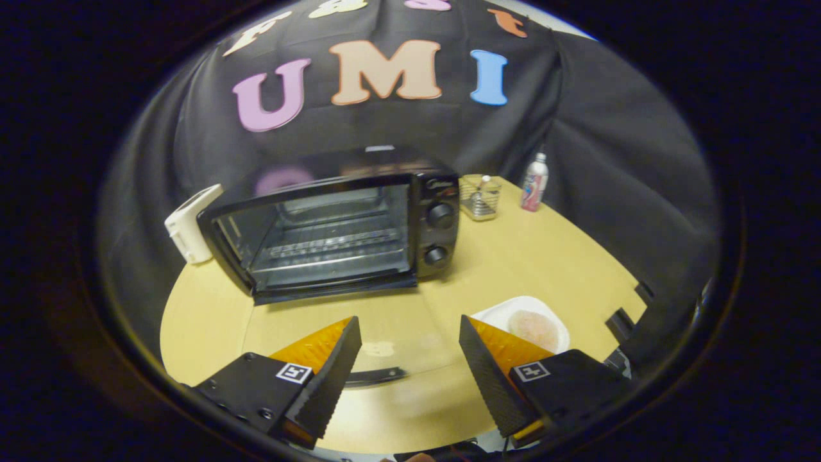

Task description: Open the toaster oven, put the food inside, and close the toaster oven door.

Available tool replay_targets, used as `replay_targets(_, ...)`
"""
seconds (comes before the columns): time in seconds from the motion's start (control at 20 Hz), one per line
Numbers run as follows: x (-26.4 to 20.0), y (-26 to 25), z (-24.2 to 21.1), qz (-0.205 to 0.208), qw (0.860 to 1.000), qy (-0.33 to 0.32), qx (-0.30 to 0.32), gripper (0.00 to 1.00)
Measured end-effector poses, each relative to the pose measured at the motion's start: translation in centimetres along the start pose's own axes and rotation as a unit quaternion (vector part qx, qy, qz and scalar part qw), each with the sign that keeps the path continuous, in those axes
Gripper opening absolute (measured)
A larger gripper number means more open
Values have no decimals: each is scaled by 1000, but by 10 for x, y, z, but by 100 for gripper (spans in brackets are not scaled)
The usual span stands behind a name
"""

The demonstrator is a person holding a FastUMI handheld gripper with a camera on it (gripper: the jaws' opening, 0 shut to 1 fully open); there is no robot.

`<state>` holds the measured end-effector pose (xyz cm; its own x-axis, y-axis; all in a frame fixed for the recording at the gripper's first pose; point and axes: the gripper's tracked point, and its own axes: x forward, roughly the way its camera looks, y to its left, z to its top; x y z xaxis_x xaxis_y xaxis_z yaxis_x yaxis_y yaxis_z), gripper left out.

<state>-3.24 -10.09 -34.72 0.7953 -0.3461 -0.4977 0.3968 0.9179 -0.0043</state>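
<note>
The black toaster oven (359,218) stands on the wooden table beyond my fingers. Its cavity is exposed, with wire racks inside. The glass door (333,333) lies folded down flat towards me, and its dark handle (378,376) shows between my fingers. My gripper (408,321) is open above the lowered door, with nothing between its fingers. A pale round piece of food (535,327) lies on a white plate (494,314) just right of the right finger.
A white boxy device (192,221) leans at the oven's left side. Right of the oven stand a wire basket (481,196) and a small bottle (534,183). The round table (545,256) has bare wood between the oven and the plate.
</note>
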Motion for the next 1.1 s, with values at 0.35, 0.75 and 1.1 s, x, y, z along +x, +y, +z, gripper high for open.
replay_targets(0.35,4,-95,-10,-83,995,12,46,98)
replay_targets(0.75,39,-148,-59,-107,987,87,79,98)
replay_targets(1.1,73,-147,-91,-98,982,133,94,98)
